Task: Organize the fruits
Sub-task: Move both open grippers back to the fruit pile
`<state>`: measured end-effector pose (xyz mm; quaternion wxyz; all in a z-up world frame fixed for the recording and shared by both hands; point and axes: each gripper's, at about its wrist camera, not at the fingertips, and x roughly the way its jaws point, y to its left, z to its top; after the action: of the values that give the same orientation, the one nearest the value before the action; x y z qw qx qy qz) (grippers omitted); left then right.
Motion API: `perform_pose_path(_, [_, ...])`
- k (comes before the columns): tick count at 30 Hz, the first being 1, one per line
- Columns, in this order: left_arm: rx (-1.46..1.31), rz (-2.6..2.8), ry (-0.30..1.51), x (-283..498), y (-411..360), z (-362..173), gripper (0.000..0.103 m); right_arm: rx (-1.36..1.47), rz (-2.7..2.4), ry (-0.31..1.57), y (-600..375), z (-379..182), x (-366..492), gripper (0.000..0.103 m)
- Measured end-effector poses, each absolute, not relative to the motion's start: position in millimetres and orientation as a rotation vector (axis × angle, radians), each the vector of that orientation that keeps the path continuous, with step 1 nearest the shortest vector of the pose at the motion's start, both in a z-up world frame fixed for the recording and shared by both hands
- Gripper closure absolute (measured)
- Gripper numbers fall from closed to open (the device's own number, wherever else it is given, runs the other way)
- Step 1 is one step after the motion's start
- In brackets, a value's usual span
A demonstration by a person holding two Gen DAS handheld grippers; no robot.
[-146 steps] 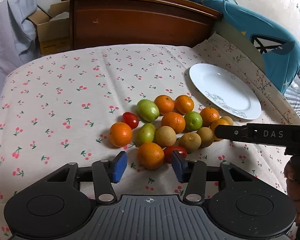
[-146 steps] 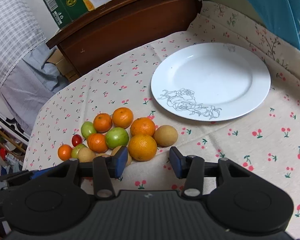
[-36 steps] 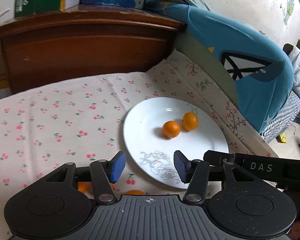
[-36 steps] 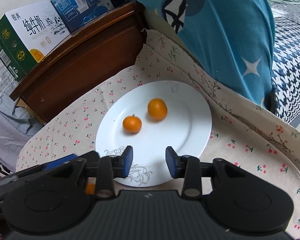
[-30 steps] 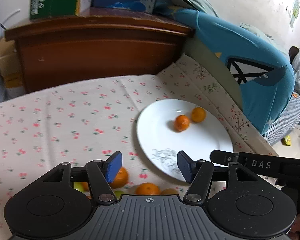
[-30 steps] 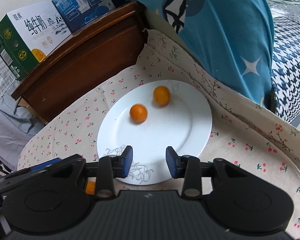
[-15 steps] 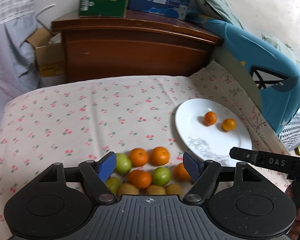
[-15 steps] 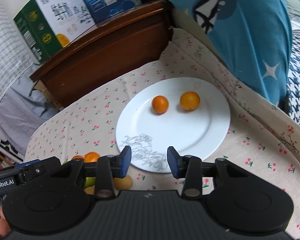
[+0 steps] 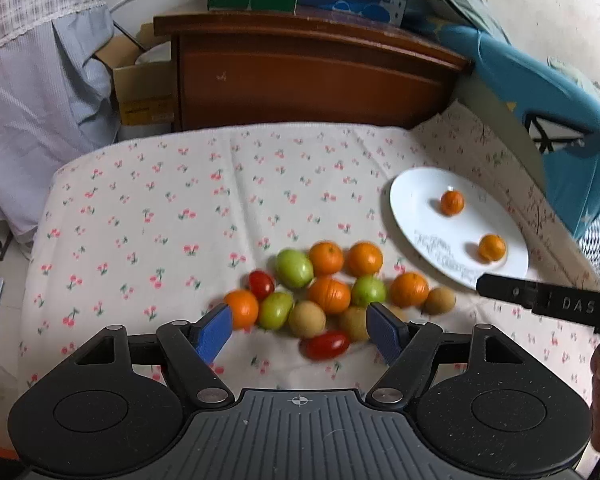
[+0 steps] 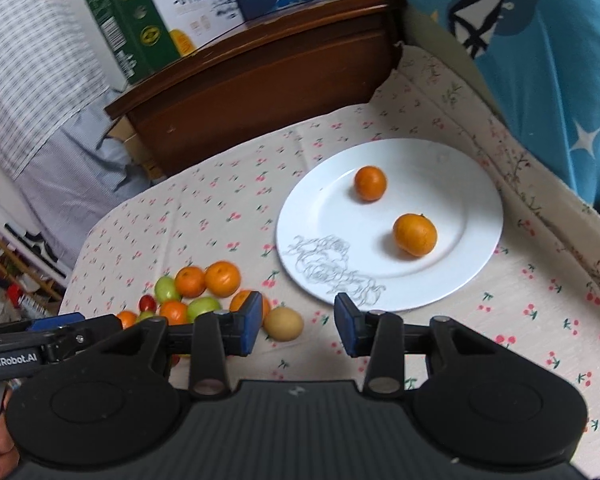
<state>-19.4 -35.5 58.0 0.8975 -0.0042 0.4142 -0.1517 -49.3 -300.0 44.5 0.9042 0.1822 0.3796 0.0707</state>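
— While my left gripper point(image 9: 299, 331) hangs over the fruit pile point(image 9: 324, 292), its jaws have just been opening, nothing between them.
— And the right gripper point(image 10: 296, 328)?
— Parted, empty, near the plate point(image 10: 476, 240) holding two oranges point(image 10: 415, 235).

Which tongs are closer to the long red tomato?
Left. The left tongs hang right over the tomato; the right tongs sit off beside the plate.

You have two oranges point(image 10: 415, 234) apart on the white plate point(image 10: 472, 248); the mixed fruit pile point(image 9: 324, 292) lies beside it.
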Motion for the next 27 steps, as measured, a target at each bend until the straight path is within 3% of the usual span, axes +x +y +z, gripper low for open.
perform_pose_path(17, [0.043, -0.356, 0.834, -44, -39, 30, 0.029, 0.33, 0.211, 0.826, -287, 33, -51, 0.062])
perform_pose_path(27, [0.03, -0.388, 0.832, -36, -44, 17, 0.035, 0.321, 0.19, 0.836, -283, 25, -41, 0.062])
